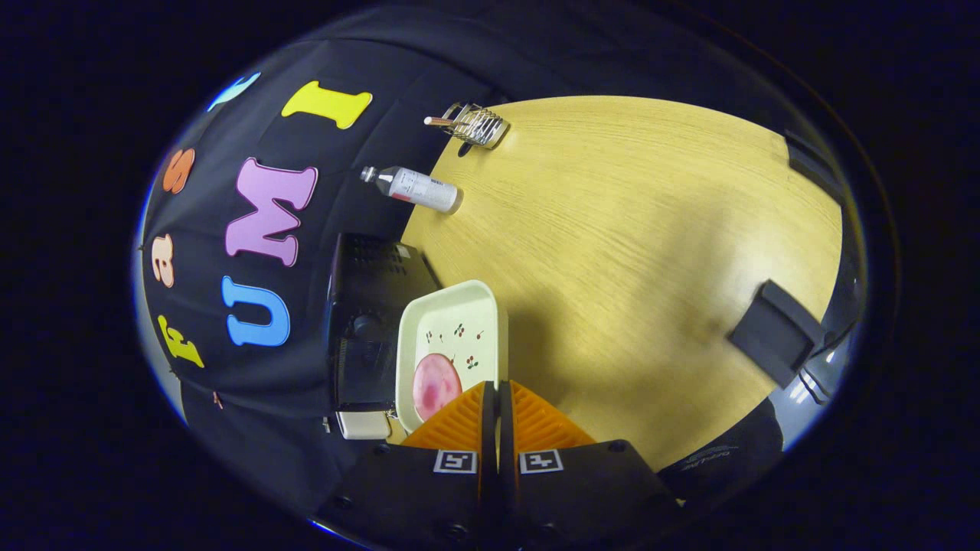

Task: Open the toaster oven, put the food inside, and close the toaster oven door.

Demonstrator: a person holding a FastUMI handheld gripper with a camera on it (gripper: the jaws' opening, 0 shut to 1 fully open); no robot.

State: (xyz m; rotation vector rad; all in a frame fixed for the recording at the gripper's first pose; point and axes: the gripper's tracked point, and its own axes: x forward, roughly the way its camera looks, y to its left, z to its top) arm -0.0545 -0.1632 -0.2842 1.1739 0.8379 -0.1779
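My gripper [498,392] is rolled on its side and shut on the near rim of a pale green tray [459,321]. The tray reaches out ahead of the fingers and carries a round pink piece of food [436,385] close to the fingertips. Just beyond the tray, against the booth wall, stands the black toaster oven [366,306], with its vented top, a knob and dark glass front in sight. The tray hides part of the oven's front, and I cannot tell how its door stands.
A white bottle [417,188] and a wire rack [475,124] stand farther along the wall on the wooden table [628,229]. A black block [777,330] sits near the table's edge. A small white object [364,425] lies beside the oven.
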